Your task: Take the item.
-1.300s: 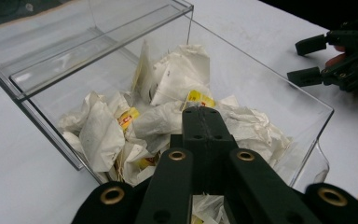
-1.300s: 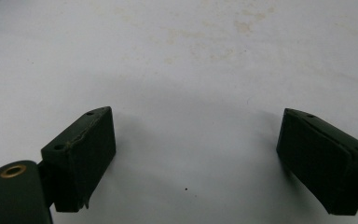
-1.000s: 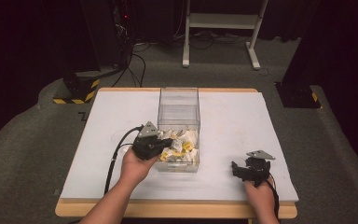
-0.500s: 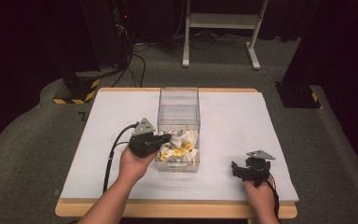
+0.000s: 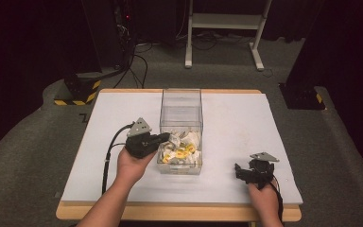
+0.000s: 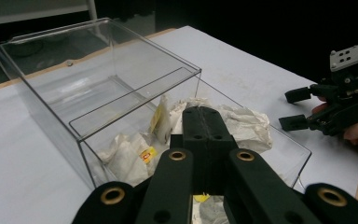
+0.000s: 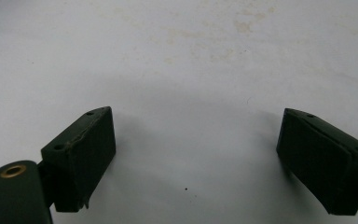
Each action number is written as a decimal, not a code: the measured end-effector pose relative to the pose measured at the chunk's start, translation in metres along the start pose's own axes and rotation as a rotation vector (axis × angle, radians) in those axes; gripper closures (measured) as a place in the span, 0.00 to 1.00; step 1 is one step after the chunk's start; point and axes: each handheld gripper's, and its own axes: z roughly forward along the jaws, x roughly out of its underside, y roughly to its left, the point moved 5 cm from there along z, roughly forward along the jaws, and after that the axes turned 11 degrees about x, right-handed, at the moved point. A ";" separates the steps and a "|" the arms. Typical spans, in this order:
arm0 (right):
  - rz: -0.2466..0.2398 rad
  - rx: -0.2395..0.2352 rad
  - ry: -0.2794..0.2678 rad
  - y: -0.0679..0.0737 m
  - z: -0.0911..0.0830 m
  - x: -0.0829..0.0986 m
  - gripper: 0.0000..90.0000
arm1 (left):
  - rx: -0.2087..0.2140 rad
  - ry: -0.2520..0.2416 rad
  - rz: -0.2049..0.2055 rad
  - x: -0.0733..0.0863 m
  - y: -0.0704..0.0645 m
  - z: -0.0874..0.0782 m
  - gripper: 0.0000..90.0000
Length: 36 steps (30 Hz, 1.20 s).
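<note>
White table (image 5: 246, 123), half-filled clear box (image 5: 181, 106)

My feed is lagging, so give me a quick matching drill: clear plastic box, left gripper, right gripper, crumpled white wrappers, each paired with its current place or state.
Things:
1. clear plastic box
2. black left gripper
3. black right gripper
4. crumpled white wrappers with yellow labels

States:
A. jaws wide apart above bare white table
B. piled in the box's near end
C. jaws pressed together, over the box's near end
D. stands mid-table, far half empty

Pairs: 1-D, 2-C, 3-A, 4-B
</note>
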 end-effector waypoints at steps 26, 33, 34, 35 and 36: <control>0.004 -0.003 0.005 0.000 0.000 0.000 0.13 | -0.124 -0.073 -0.056 0.008 0.030 -0.058 1.00; 0.004 -0.002 0.005 0.000 0.000 0.000 0.13 | -0.157 -0.082 -0.071 0.014 0.041 -0.074 1.00; 0.004 -0.002 0.005 0.000 0.000 0.000 0.13 | -0.160 -0.083 -0.072 0.015 0.043 -0.075 1.00; 0.004 -0.002 0.005 0.000 0.000 0.000 0.13 | -0.165 -0.083 -0.071 0.015 0.044 -0.077 1.00; 0.004 -0.002 0.005 0.000 0.000 0.000 0.13 | -0.166 -0.084 -0.074 0.016 0.045 -0.078 1.00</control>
